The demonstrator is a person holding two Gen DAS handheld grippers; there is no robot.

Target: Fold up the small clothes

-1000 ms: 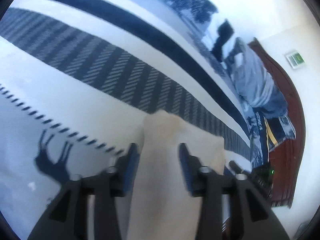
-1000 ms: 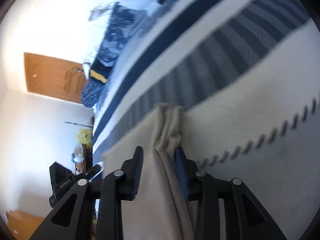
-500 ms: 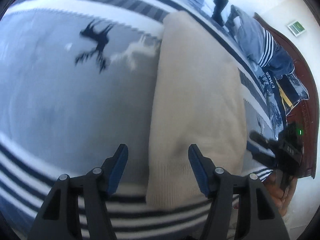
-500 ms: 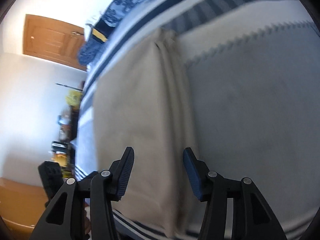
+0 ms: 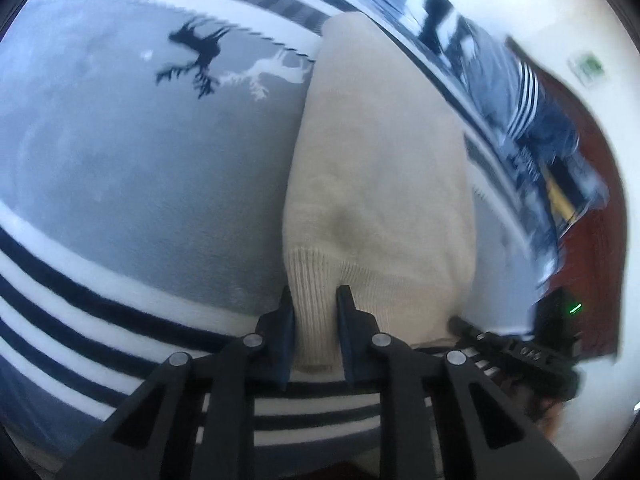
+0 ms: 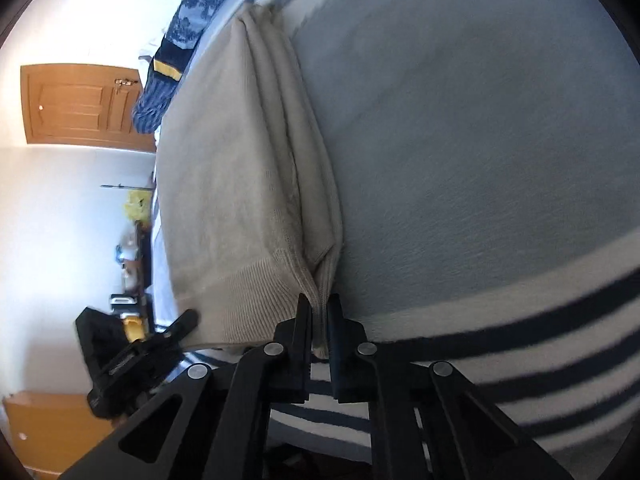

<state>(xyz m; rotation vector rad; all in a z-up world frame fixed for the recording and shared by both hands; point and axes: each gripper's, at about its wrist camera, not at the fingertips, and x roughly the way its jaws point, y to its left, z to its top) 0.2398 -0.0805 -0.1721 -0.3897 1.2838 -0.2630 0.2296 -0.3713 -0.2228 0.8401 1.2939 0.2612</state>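
A cream knitted sweater (image 5: pixel 380 168) lies folded lengthwise on a grey blanket (image 5: pixel 140 168) with navy and white stripes. My left gripper (image 5: pixel 315 298) is shut on the ribbed hem at the sweater's near left corner. In the right wrist view the sweater (image 6: pixel 224 168) shows folded layers along its right edge. My right gripper (image 6: pixel 319 305) is shut on the hem at that near right corner. Each gripper shows in the other's view, the right one (image 5: pixel 516 348) and the left one (image 6: pixel 140 354).
The blanket carries a black and a white deer figure (image 5: pixel 200 56). Other clothes (image 5: pixel 520 92) are piled at the far end by a dark wooden headboard (image 5: pixel 592 240). A wooden door (image 6: pixel 76 104) stands in the room beyond the bed's edge.
Both grippers were open over the sweater laid flat half a second ago. They have moved to the near hem and closed on its two corners.
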